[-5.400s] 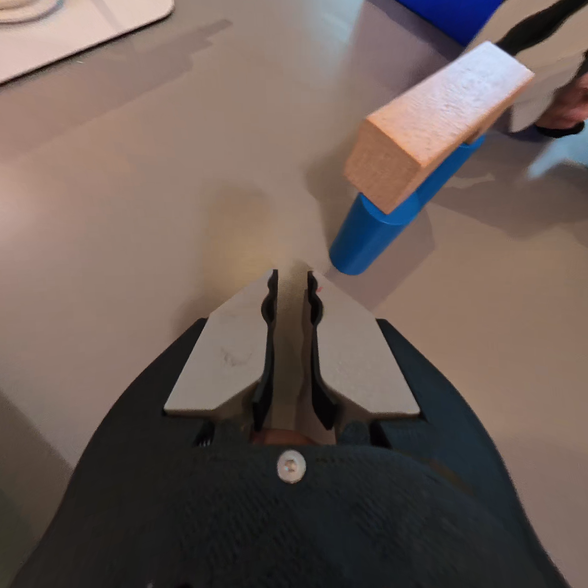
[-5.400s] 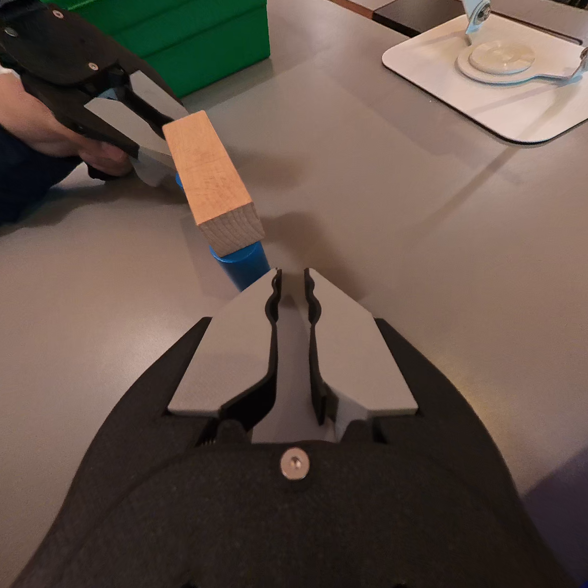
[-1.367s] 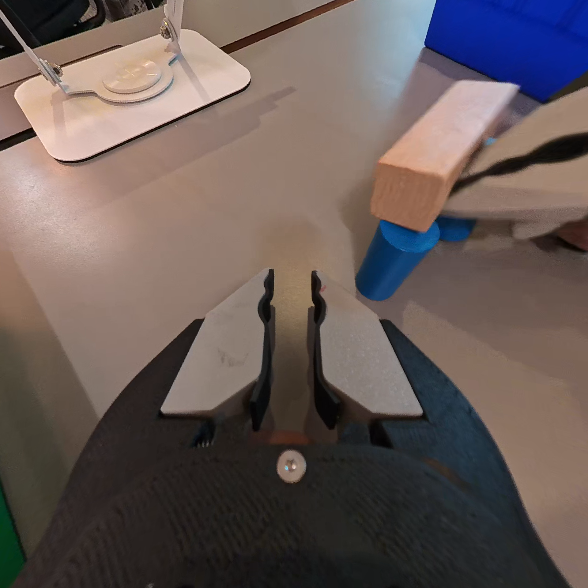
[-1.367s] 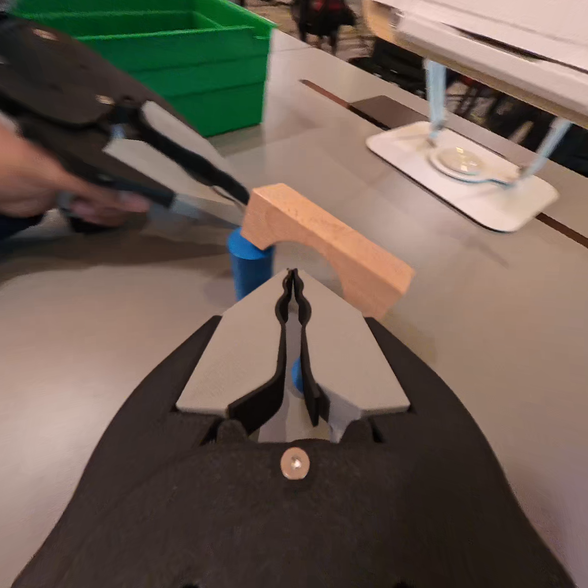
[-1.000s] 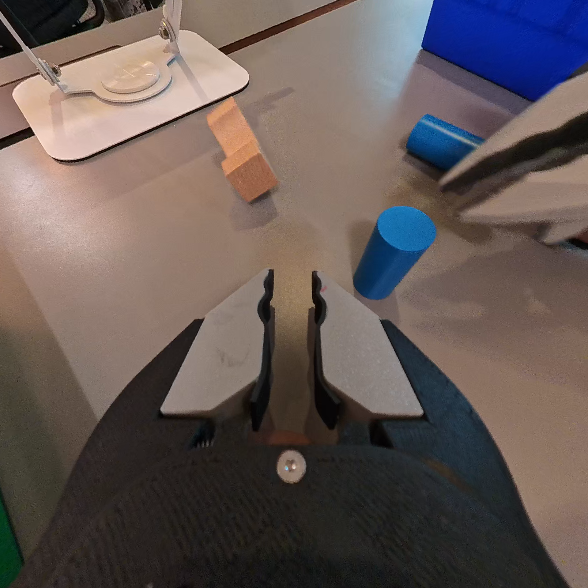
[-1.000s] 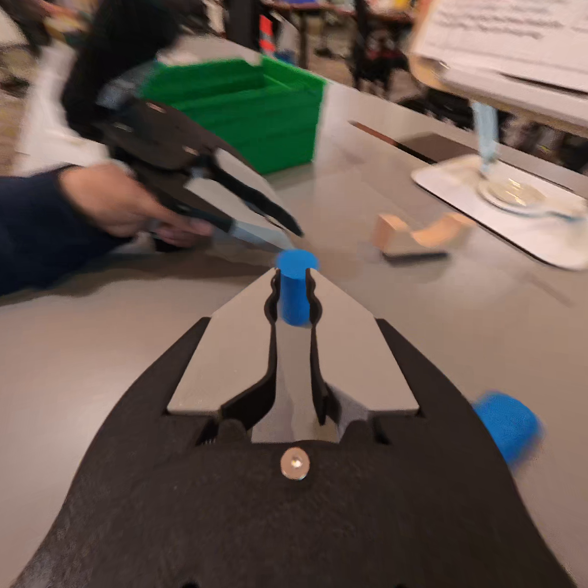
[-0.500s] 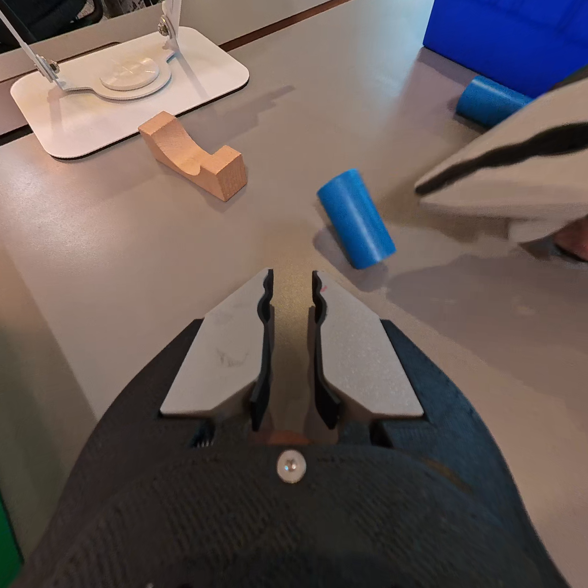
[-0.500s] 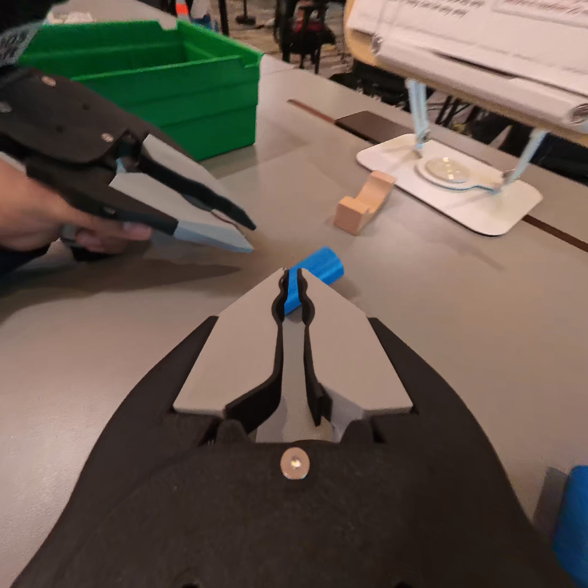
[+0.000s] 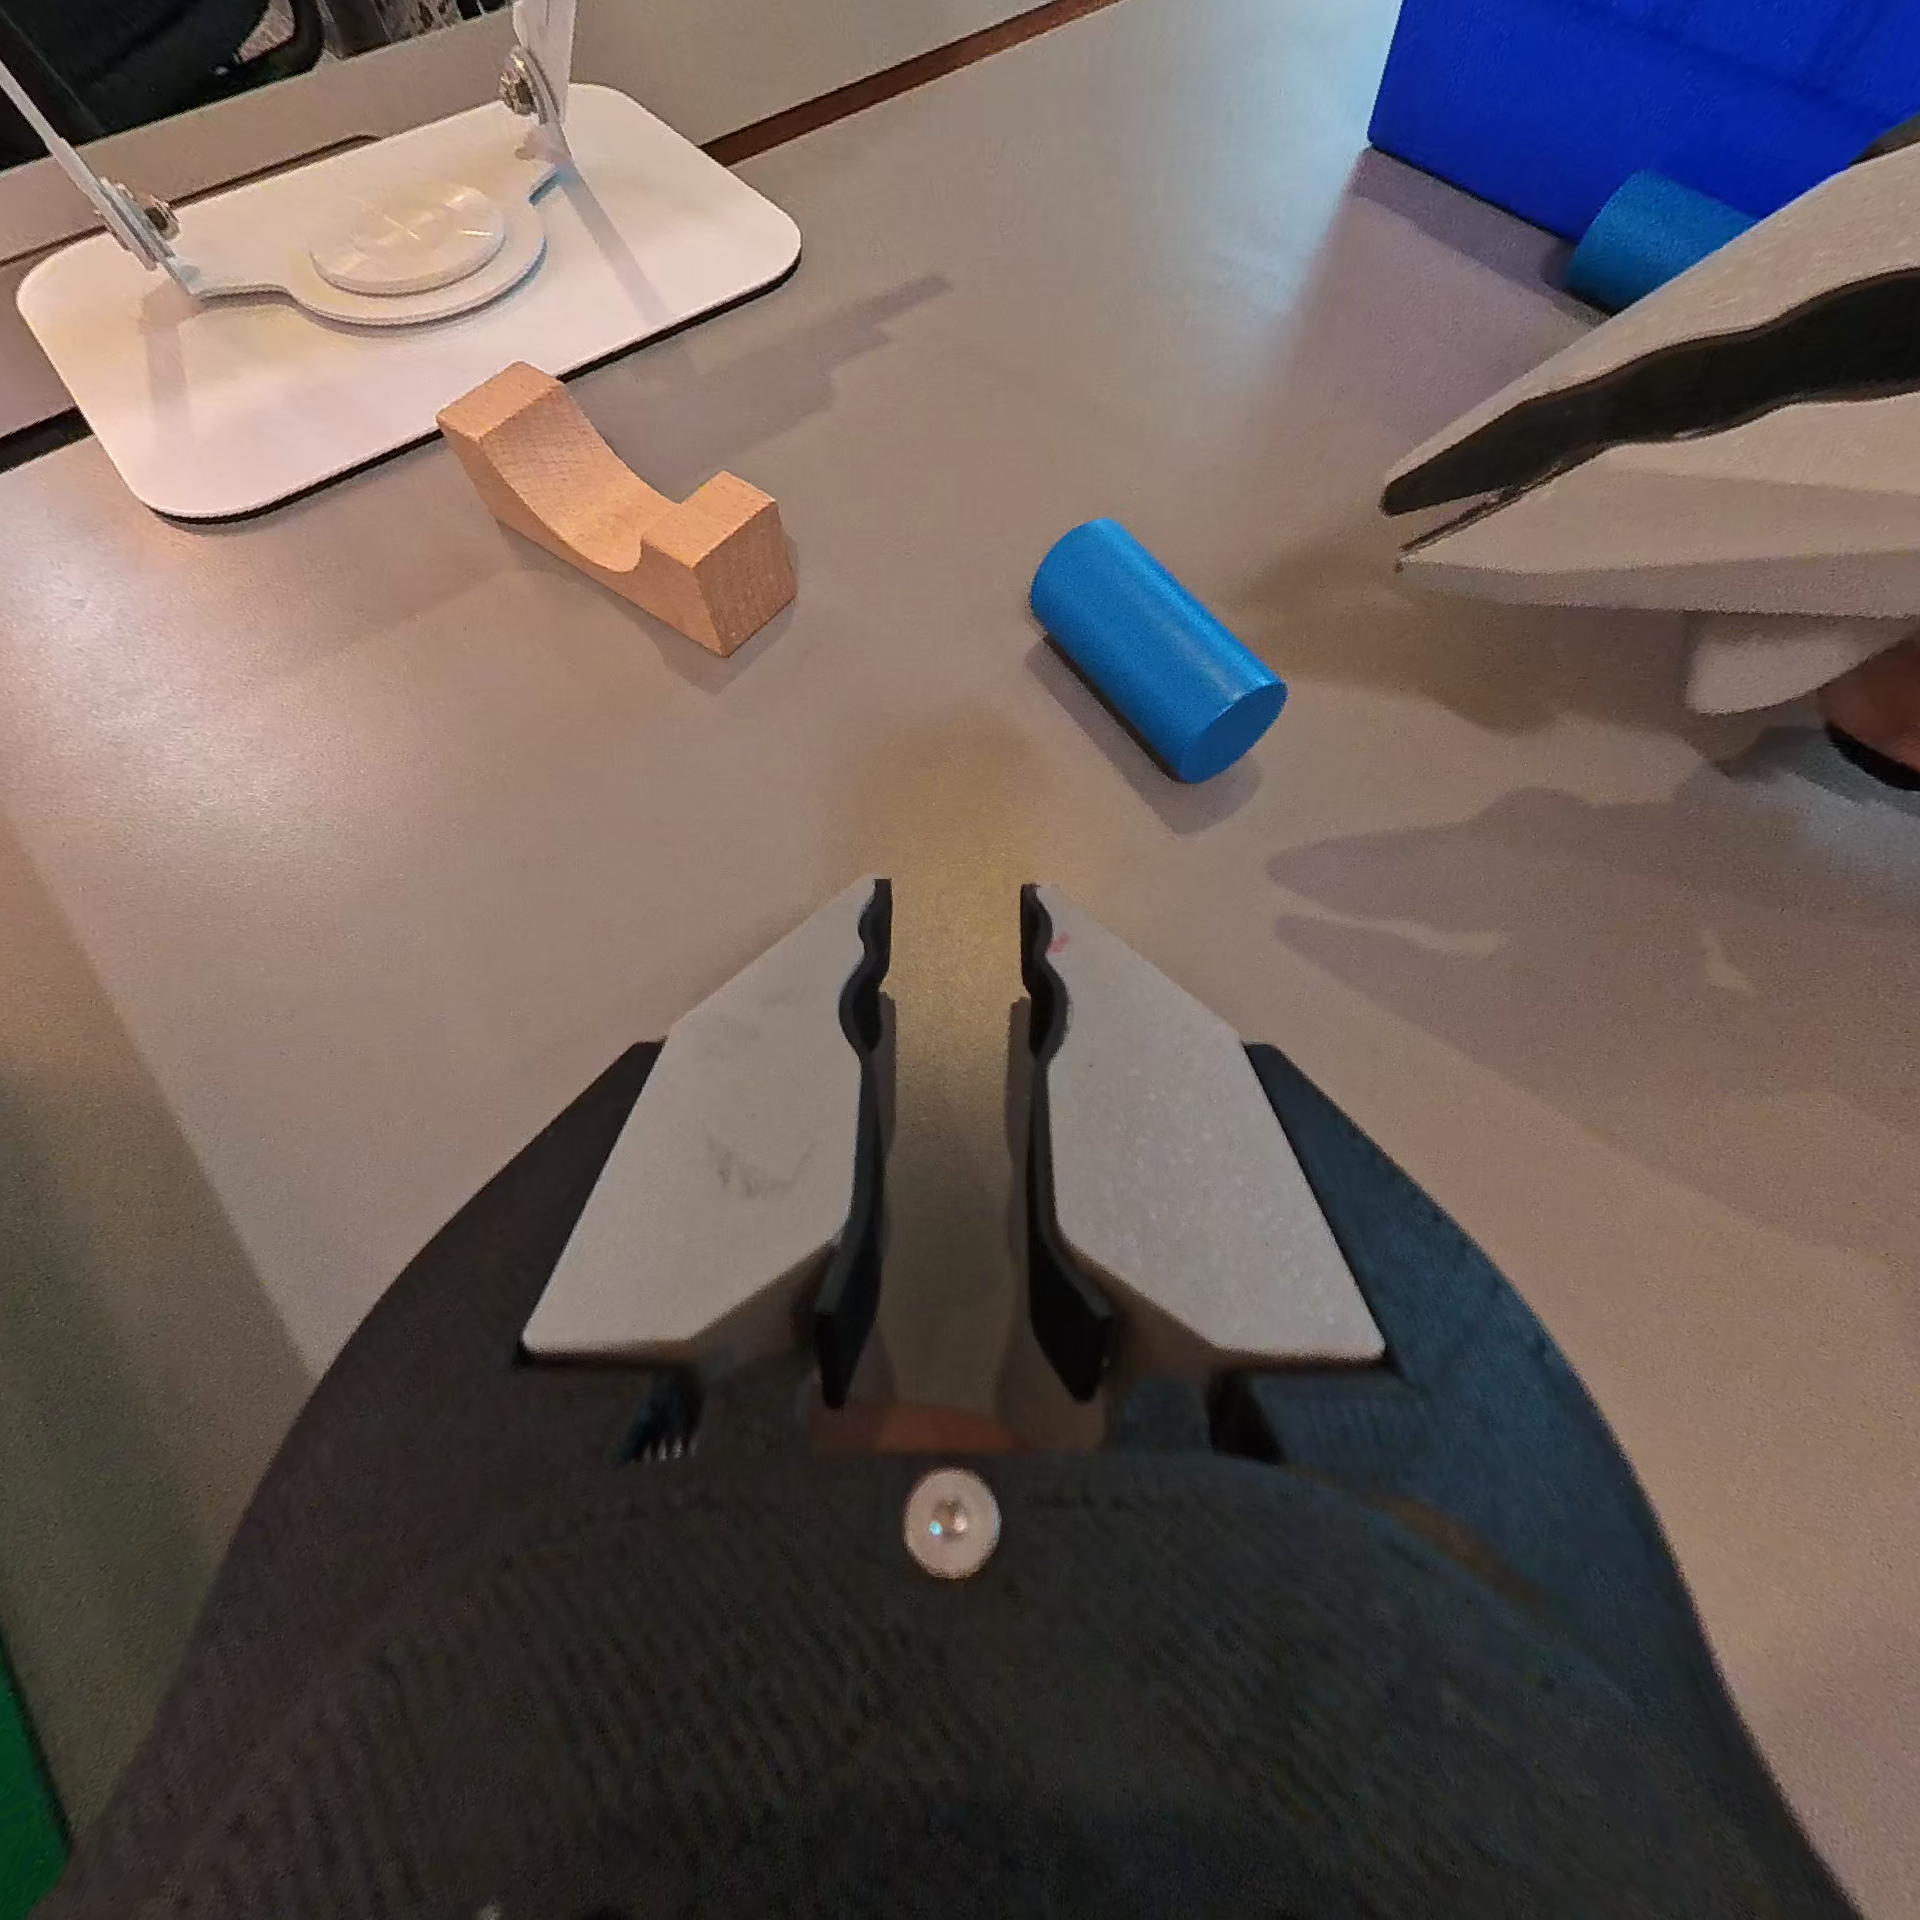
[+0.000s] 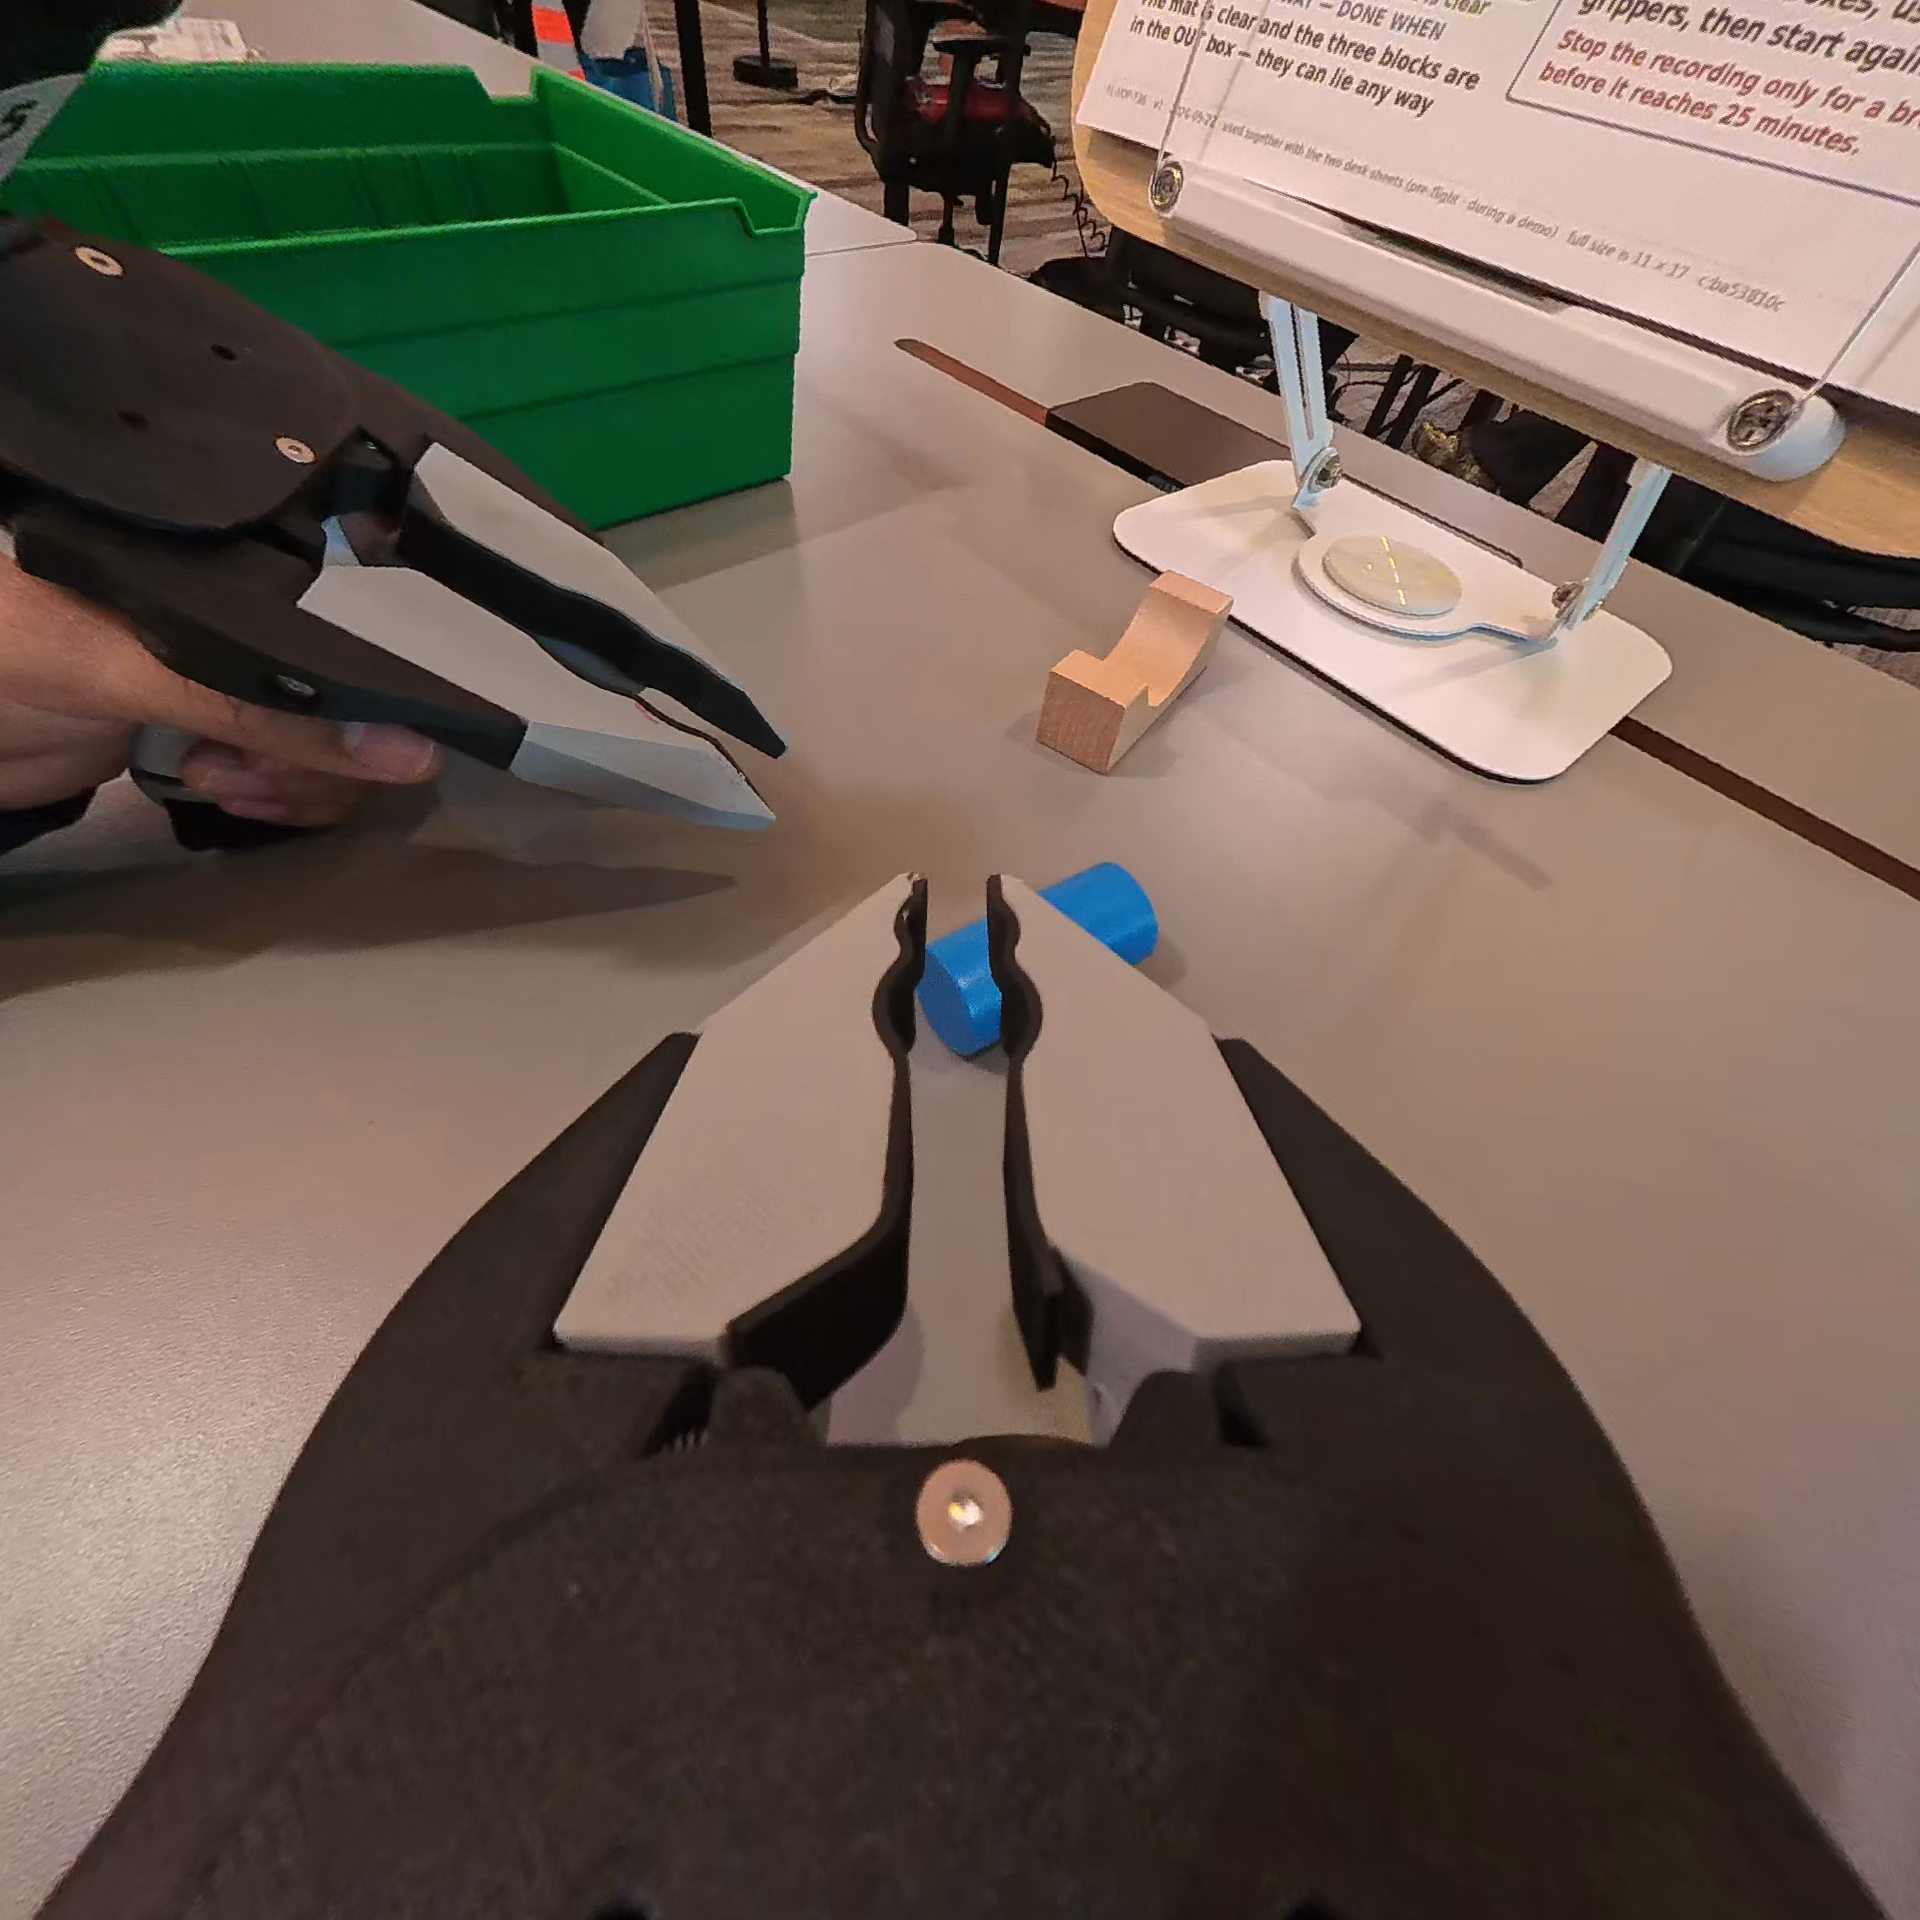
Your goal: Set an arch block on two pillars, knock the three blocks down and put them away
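Both tongs hang over the grey table (image 9: 520, 935) with nothing between their pads: the left gripper (image 9: 954, 899) has a plain gap at its tips, the right gripper (image 10: 951, 894) a narrower one. All 3 blocks lie toppled. From the left view, the arch (image 9: 623, 509) rests on its side at 11 o'clock, just beside a white stand base (image 9: 260, 343); 1 blue pillar (image 9: 1153, 644) lies at 1 o'clock, and a 2nd pillar (image 9: 1652, 244) at 2 o'clock against a blue bin (image 9: 1610, 83). From the right view, a green bin (image 10: 582, 343) stands at 10 o'clock.
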{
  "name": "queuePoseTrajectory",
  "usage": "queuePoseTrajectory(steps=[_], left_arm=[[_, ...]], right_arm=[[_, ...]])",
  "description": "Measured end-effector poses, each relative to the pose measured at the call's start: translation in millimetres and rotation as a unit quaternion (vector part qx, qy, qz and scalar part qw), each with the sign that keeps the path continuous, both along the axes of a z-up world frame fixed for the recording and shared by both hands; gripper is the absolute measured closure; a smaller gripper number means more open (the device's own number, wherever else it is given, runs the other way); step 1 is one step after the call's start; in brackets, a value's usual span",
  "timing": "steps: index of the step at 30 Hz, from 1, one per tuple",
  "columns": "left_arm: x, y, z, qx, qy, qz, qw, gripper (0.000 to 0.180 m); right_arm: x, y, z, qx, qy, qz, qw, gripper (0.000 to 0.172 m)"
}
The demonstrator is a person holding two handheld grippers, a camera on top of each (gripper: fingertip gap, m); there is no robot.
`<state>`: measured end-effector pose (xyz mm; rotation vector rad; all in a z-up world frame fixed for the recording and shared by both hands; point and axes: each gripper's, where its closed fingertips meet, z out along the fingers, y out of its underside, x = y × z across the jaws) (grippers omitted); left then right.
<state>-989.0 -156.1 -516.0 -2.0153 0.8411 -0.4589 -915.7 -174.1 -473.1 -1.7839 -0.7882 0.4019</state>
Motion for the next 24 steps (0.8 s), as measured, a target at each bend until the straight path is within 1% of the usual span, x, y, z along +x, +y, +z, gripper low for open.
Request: queuePoseTrajectory(steps=[12, 16, 20, 24], left_arm=[[0.7, -0.7, -0.6, -0.001, 0.002, -0.003, 1.000, 0.157], [1.0, -1.2, -0.8, -0.001, 0.003, -0.003, 1.000, 0.157], [1.3, -1.6, -1.0, -0.002, 0.003, -0.005, 1.000, 0.157], [1.8, -2.1, -1.4, -0.003, 0.005, -0.006, 1.000, 0.157]], right_arm=[[0.1, -0.6, -4.7, -0.010, -0.006, 0.001, 1.000, 0.158], [-0.7, -1.2, -9.7, -0.027, -0.003, 0.005, 1.000, 0.147], [-2.8, -3.0, -10.8, -0.031, -0.002, 0.012, 0.999, 0.142], [-5.0, -4.6, -17.7, -0.047, -0.007, 0.019, 0.999, 0.135]])
